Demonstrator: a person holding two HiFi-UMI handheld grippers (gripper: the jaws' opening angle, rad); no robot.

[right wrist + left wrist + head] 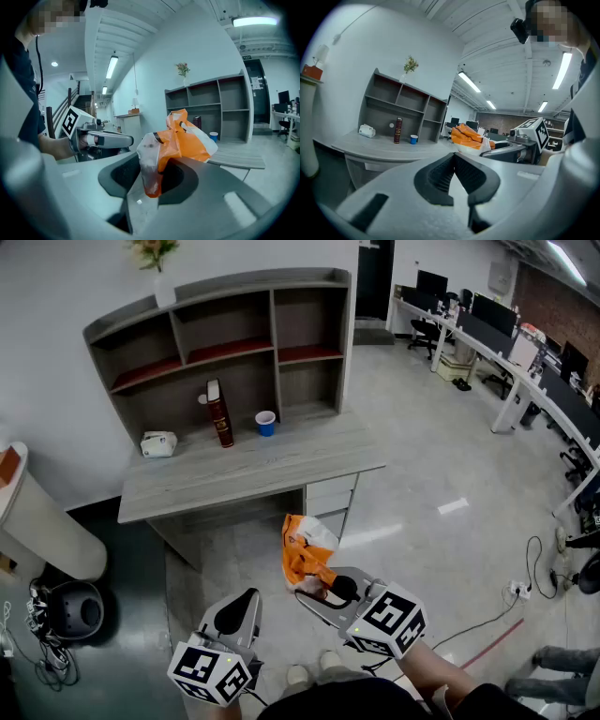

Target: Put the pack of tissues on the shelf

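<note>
The pack of tissues (306, 554), in an orange and white wrapper, hangs in the air in front of the desk with my right gripper (317, 593) shut on its lower end. In the right gripper view the pack (180, 140) sticks up from between the jaws of my right gripper (151, 177). The grey shelf unit (225, 343) stands on the grey desk (272, 465), well ahead of both grippers. My left gripper (246, 604) hangs low at the left, shut and holding nothing; in its own view the left gripper (453, 161) points toward the shelf (401, 110).
On the desk stand a white box (157, 443), a dark red book (219, 413) and a blue cup (266, 423). A vase of flowers (159, 268) tops the shelf. A white rounded cabinet (37, 521) and a black round device (70, 610) are at the left. Office desks (506, 343) line the right.
</note>
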